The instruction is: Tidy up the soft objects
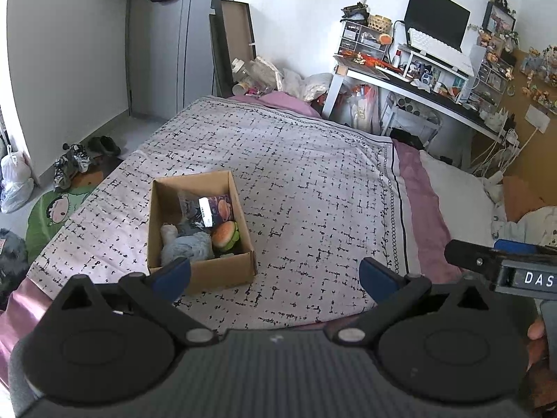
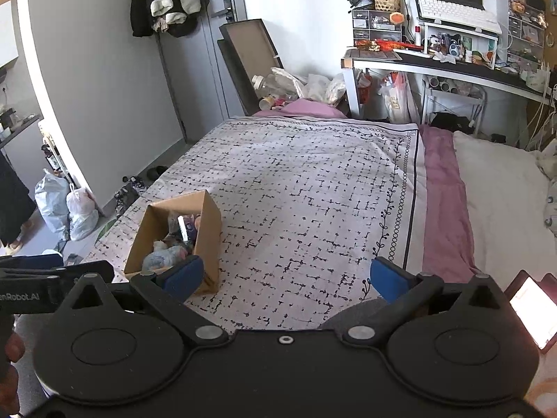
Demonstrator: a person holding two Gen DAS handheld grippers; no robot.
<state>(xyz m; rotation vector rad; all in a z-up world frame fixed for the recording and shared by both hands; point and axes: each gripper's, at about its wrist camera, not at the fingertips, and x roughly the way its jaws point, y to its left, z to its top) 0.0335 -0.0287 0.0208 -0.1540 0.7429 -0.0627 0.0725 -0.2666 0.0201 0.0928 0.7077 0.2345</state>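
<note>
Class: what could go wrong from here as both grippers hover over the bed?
1. The open brown cardboard box sits near the bed's edge on soft patterned bedding; a nudge might tip it.
2. The burger-shaped plush toy lies wedged against the box wall, so fingers could snag the cardboard.

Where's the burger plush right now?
In the left wrist view, the burger plush sits inside the cardboard box on the bed, against its right wall, beside the grey plush.

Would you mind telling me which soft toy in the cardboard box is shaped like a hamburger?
The orange-and-green plush hamburger, against the cardboard box's right wall; the grey plush toy beside it is plain.
</note>
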